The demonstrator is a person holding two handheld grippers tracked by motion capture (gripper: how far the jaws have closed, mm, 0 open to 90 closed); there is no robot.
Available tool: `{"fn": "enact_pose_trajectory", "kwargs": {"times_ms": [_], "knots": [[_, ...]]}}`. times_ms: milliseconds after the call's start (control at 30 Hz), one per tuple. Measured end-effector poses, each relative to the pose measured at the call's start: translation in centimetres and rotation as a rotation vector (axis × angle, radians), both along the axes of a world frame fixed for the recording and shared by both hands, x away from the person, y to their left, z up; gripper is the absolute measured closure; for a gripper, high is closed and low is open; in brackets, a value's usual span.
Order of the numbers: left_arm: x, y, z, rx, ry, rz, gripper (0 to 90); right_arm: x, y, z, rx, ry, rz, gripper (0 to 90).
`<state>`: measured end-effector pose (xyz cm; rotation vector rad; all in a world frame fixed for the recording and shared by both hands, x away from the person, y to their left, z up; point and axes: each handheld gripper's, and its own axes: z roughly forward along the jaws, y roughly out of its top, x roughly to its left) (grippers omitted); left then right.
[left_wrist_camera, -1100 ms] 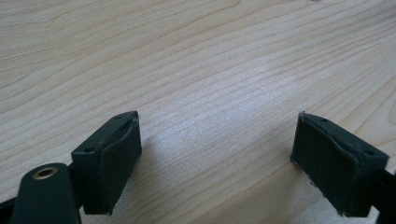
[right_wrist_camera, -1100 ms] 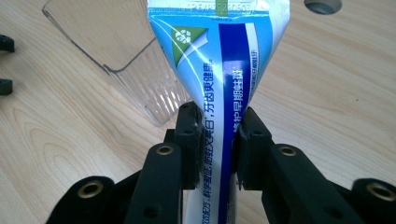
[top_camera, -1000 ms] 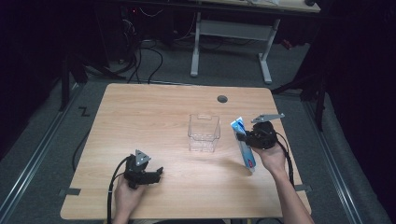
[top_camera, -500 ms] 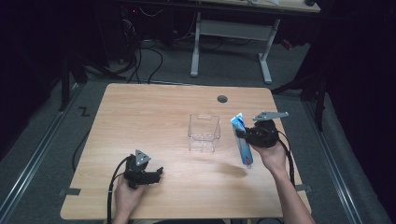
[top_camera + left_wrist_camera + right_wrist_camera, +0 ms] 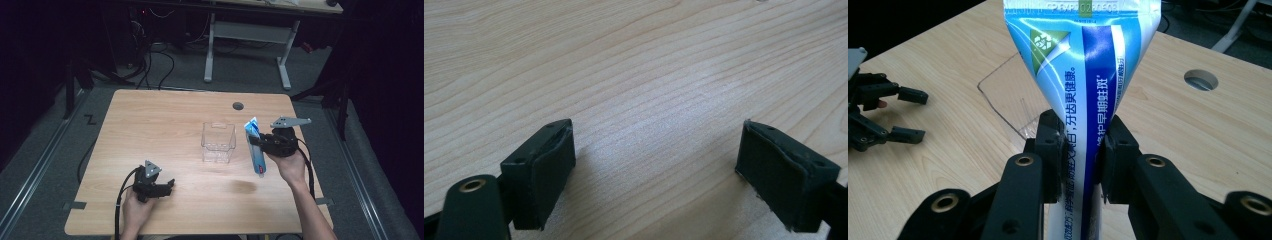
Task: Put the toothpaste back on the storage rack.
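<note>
A person's two forearms reach in from the near edge of a light wooden table [image 5: 165,120], each hand holding a black two-jaw gripper. Nearest, toward the front left of the table, the left gripper [image 5: 169,186] rests low over the bare wood with a cable trailing back from it toward the table's near edge. In the left gripper view its two dark padded jaws stand wide apart, with nothing but wood grain between them. Farther in and on the right side, the right gripper [image 5: 253,141] is lifted above the table surface, a grey three-cornered plate on top of it. Its jaws are closed on a blue and white toothpaste tube [image 5: 1087,85], pinching it around the middle so that the tube narrows where the pads press. In the right gripper view the tube's flat crimped end points away from the gripper, and its printed face shows Chinese lettering and a green recycling mark. In the high view the tube [image 5: 254,147] hangs slanted, its crimped end up and away from the person, its other end down near the person's right hand. Just to the left of the tube, near the middle of the table, stands a clear plastic box [image 5: 218,142], open at the top. Beyond it, near the table's far edge, is a round cable hole [image 5: 238,105].
</note>
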<state>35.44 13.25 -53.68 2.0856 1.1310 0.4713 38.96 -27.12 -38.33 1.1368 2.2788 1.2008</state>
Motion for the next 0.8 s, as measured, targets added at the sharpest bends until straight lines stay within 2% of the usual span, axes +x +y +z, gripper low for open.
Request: {"fn": "enact_pose_trajectory", "kwargs": {"times_ms": [200, 333, 800], "knots": [[0.0, 0.0, 0.0, 0.000, 0.000, 0.000, 15.9, 0.0, 0.4, 0.5, 0.013, -0.003, 0.015, 74.0], [0.0, 0.0, 0.0, 0.000, 0.000, 0.000, 15.9, -0.1, 0.8, 0.9, -0.001, -0.021, 0.020, 74.0], [0.0, 0.0, 0.0, 0.001, 0.000, 0.000, 15.9, 0.0, 2.2, 2.8, 0.022, -0.058, 0.062, 74.1]]}}
